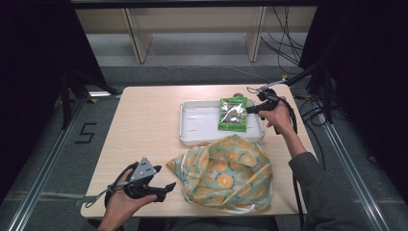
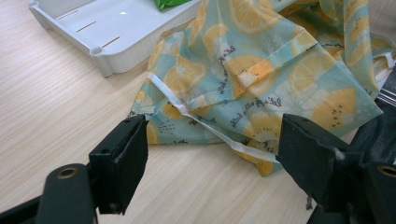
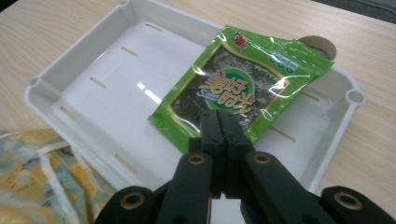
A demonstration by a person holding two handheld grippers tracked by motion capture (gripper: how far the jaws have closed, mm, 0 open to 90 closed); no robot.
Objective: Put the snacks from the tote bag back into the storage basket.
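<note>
A green seaweed snack packet (image 1: 233, 114) (image 3: 233, 79) lies tilted in the right part of a white tray (image 1: 197, 125) (image 3: 107, 93). My right gripper (image 1: 250, 109) (image 3: 218, 114) has its jaws pressed together on the packet's near edge. A crumpled cloth bag (image 1: 226, 175) (image 2: 261, 60) printed with orange slices lies in front of the tray, partly over its rim. At the bag's left corner, my left gripper (image 1: 166, 188) (image 2: 210, 144) is open just above the table, and the bag's white drawstring (image 2: 196, 116) runs between its jaws.
The tray (image 2: 93, 28) sits mid-table, its left part bare. A small round brown thing (image 3: 322, 45) peeks out behind the packet's far corner. Bare wooden tabletop (image 1: 139, 120) lies left of the tray. Cables and shelf legs stand beyond the table's far edge.
</note>
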